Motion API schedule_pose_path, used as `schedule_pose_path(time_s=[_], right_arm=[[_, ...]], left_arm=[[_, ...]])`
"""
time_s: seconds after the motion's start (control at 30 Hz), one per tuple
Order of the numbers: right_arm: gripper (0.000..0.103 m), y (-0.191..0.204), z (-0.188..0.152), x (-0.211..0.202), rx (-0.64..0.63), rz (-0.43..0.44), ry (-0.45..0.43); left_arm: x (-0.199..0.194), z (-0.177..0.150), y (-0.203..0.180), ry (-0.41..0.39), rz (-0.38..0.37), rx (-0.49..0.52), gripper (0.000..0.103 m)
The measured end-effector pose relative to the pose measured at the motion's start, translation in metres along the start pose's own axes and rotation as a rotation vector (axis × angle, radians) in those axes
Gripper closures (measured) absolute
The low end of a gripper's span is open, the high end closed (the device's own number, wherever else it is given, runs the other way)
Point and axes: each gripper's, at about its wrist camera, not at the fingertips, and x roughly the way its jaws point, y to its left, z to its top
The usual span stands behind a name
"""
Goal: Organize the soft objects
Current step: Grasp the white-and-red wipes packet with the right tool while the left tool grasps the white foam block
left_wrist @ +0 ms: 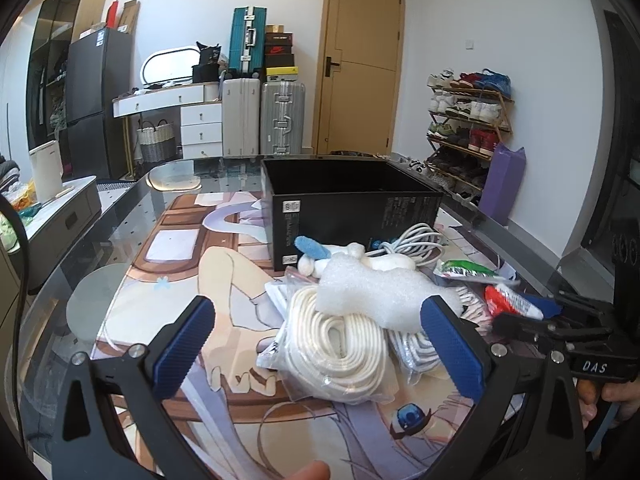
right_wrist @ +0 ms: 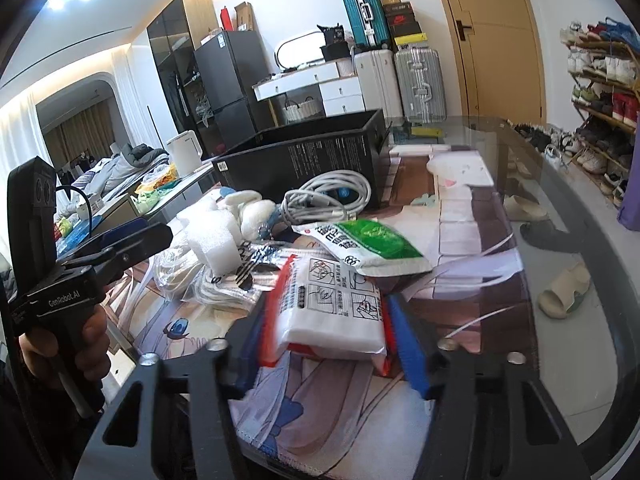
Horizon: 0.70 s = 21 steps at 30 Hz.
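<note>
A black open box (left_wrist: pixel 352 208) stands on the printed mat, also in the right wrist view (right_wrist: pixel 304 156). In front of it lie a bagged white rope coil (left_wrist: pixel 340 348), a white foam piece (left_wrist: pixel 372 288), a plush toy (left_wrist: pixel 320 258), a white cable (left_wrist: pixel 416 244) and a green-white pack (left_wrist: pixel 468 270). My left gripper (left_wrist: pixel 320 344) is open, its fingers either side of the rope bag. My right gripper (right_wrist: pixel 324 332) is shut on a red-and-white pack (right_wrist: pixel 332 312), held by its sides; the pack shows in the left view (left_wrist: pixel 512 300).
The glass table edge (right_wrist: pixel 560 208) curves on the right, with slippers (right_wrist: pixel 564 288) on the floor below. A shoe rack (left_wrist: pixel 468 120) and purple bag (left_wrist: pixel 502 184) stand at the right wall. Suitcases (left_wrist: pixel 280 116) and drawers stand behind the table. A kettle (left_wrist: pixel 46 172) stands left.
</note>
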Motion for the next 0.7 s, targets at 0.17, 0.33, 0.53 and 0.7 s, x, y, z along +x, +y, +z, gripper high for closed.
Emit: schedule_pose_path(time_s=[0.17, 0.33, 0.53, 0.7], right_arm=[[0.051, 0.007, 0.003, -0.009, -0.024, 0.021, -0.052], [0.051, 0.009, 0.006, -0.014, -0.032, 0.034, -0.081], [0.051, 0.008, 0.008, -0.022, -0.022, 0.040, -0.107], [0.051, 0.009, 0.008, -0.023, -0.025, 0.037, -0.110]], left_arm=[[0.003, 0.002, -0.013, 0.016, -0.027, 0.062, 0.000], [0.008, 0.006, -0.026, 0.044, -0.052, 0.134, 0.000], [0.015, 0.010, -0.038, 0.075, -0.084, 0.181, 0.000], [0.025, 0.012, -0.045, 0.110, -0.080, 0.205, 0.000]])
